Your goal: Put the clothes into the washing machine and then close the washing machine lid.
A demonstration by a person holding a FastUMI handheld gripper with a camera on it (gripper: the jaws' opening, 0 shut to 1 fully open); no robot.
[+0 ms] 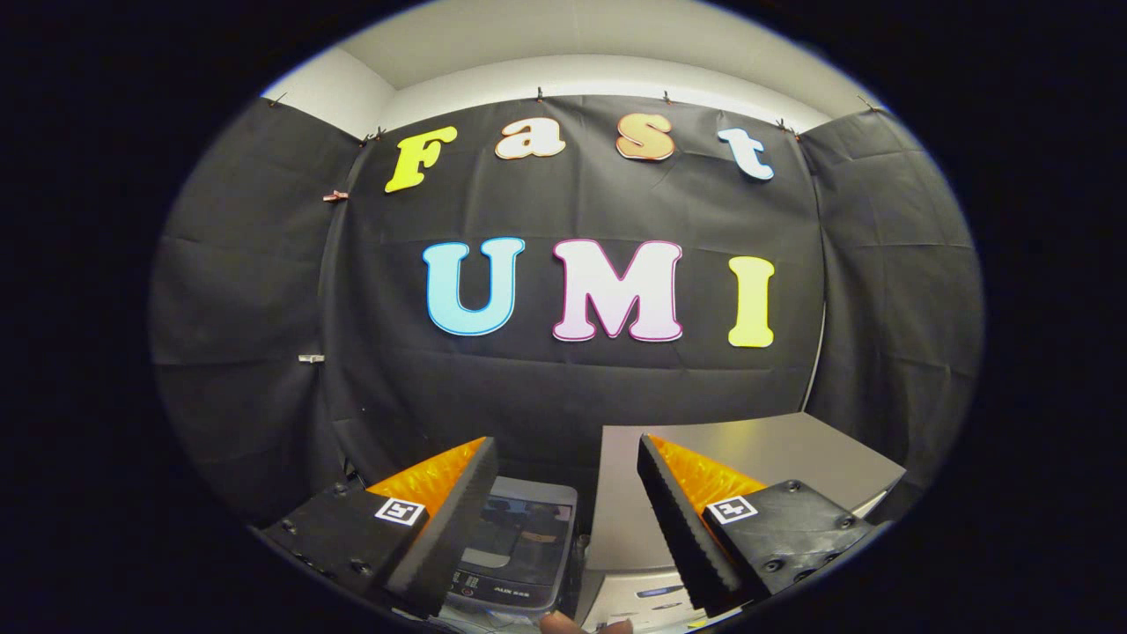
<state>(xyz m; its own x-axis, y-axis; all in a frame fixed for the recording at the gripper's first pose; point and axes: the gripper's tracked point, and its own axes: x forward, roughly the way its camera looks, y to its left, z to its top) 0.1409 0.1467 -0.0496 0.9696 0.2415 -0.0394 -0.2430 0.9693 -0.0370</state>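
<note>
Gripper view. My hand-held gripper [563, 519] is raised and looks level at the black cloth wall [572, 387]. Its two fingers stand well apart with nothing between them, so it is released and carries no load.

Below and between the fingers sits the small washing machine [515, 550], partly behind my left finger. Its lid [521, 528] appears to lie flat and shut, dark and glossy, with a control strip along its near edge. I cannot see through the lid well enough to tell whether anything is inside the drum.

Just beside it on the right stands a larger grey box-shaped appliance [748, 462]; its flat top shows bare, and my right finger covers part of its near corner. At the bottom, just under the fingers, a fingertip [560, 623] pokes in.

No clothes are to be made out here, so I cannot say where they are.

Judgement on the step: a shut lid and an empty gripper fit two readings. Either the clothes lie somewhere below my line of sight, waiting to go in, or they are already in the drum with the lid closed over them. This moment does not settle which. Any next move calls for tilting down to bring the machine and its surroundings into view.
</note>
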